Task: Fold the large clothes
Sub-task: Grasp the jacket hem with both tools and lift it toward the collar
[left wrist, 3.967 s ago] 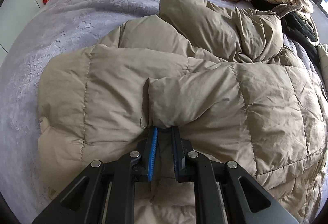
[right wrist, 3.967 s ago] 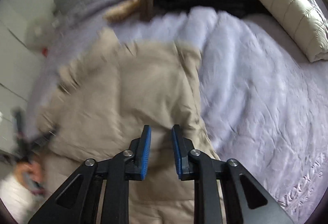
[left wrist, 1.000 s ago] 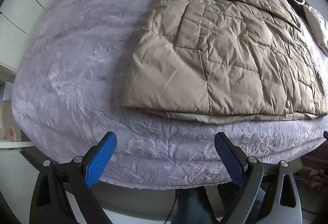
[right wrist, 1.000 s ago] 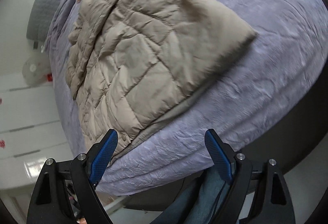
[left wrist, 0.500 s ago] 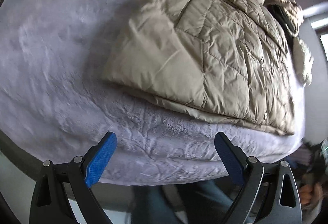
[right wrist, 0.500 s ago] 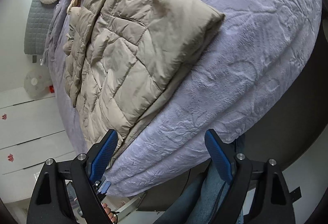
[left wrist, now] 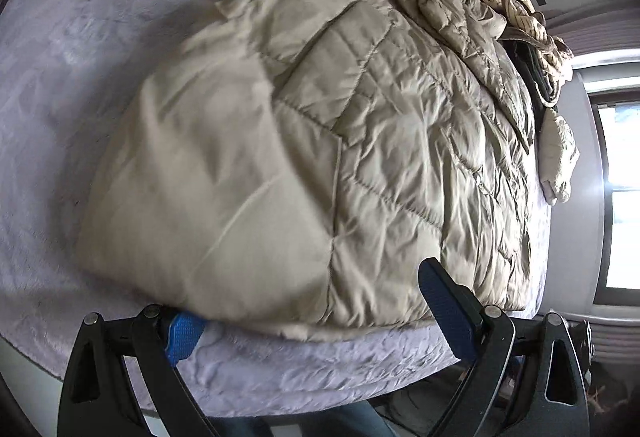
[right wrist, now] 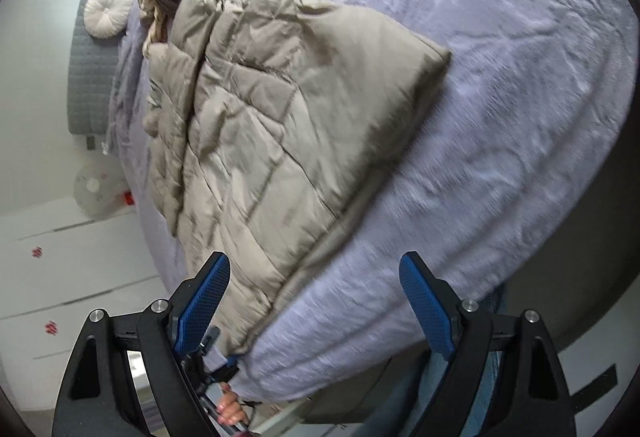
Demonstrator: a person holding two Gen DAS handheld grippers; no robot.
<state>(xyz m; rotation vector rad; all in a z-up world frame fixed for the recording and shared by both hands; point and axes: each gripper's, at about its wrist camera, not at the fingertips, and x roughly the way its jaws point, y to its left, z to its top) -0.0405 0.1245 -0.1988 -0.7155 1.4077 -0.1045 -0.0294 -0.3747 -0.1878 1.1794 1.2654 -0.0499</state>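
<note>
Now, taking the bed's near edge as our landmark:
Coat: we see the beige quilted coat (left wrist: 320, 141) lying flat on the lavender bedspread (right wrist: 500, 85), its hem running along the bed's near edge and its collar end pointing away towards the headboard (right wrist: 92, 69).
Long axis: we judge it runs from the near edge up the bed, so any fold across it starts at the hem.
Left gripper: our left gripper (left wrist: 312, 301) has its jaws spread wide, straddling the hem at the near edge; one blue pad is tucked just under the coat's corner, the other sits on top of the hem, and nothing is pinched.
Right gripper: our right gripper (right wrist: 316, 301) is also spread wide and empty, hovering over the near edge with one pad over the coat's side and the other over bare bedspread.
Nearer hand: we judge the left, already at the hem.
Other clothes: a striped and dark pile (left wrist: 524, 25) lies beyond the coat, well away from the near edge.
</note>
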